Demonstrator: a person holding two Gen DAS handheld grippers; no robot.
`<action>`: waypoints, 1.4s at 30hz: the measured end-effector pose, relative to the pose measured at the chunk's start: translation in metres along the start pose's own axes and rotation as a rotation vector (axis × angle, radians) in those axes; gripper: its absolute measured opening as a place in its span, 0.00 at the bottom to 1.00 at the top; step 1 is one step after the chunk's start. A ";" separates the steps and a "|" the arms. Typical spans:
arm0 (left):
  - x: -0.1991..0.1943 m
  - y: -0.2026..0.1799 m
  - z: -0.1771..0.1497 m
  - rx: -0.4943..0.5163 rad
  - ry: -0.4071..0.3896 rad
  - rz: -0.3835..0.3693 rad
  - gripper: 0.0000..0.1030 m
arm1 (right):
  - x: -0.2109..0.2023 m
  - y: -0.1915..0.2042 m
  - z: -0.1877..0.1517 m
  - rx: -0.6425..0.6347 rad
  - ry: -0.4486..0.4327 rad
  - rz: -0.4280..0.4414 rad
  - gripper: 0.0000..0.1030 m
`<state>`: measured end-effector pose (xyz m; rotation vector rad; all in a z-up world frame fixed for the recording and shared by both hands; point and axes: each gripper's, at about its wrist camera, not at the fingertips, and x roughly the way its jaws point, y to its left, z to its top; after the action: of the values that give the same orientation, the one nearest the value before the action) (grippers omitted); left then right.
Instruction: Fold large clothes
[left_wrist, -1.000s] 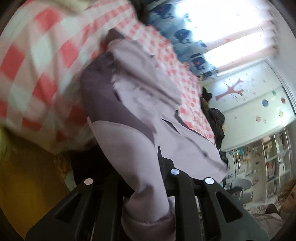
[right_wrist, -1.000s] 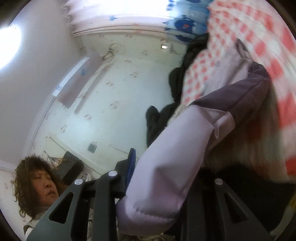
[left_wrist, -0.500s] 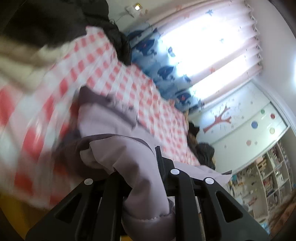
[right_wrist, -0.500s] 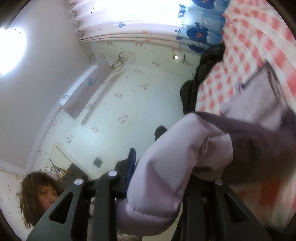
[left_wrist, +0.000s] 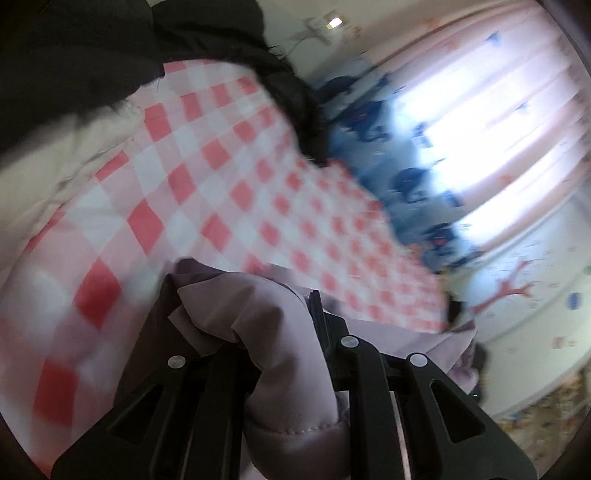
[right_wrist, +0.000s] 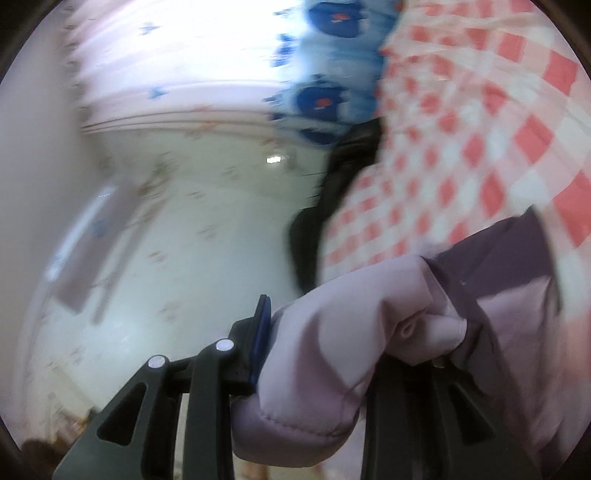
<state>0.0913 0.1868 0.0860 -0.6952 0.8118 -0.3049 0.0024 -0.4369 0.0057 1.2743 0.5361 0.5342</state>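
Both tools clamp padded cuffs of the lilac jacket (left_wrist: 280, 332) (right_wrist: 332, 350): left tool (left_wrist: 284, 354) shut tight on one sleeve end, right tool (right_wrist: 317, 354) gripping the other. Vs 1 s ago, jacket no longer lies spread across the checked bed (left_wrist: 229, 192); it's bunched up near both tools w/ more bare sheet showing. Dark clothes (left_wrist: 110, 48) sit at the bed's far edge.

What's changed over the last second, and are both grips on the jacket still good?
Both grippers swept the lilac jacket across the checked bedspread; less of it now lies spread ahead, more bunches at the fingers. Nothing was released. The left gripper and right gripper stay clamped on padded edges.
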 end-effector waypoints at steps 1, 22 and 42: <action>0.014 0.003 0.001 0.006 0.004 0.034 0.12 | 0.009 -0.014 0.005 0.013 0.002 -0.046 0.30; 0.049 -0.006 0.013 -0.131 -0.059 -0.026 0.77 | 0.033 0.056 0.009 -0.258 -0.015 -0.320 0.93; 0.234 -0.090 -0.073 0.539 0.144 0.394 0.85 | 0.235 -0.039 -0.019 -0.655 0.319 -0.936 0.93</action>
<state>0.1922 -0.0293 -0.0200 -0.0035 0.9317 -0.2025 0.1725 -0.2796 -0.0549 0.2291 1.0367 0.0822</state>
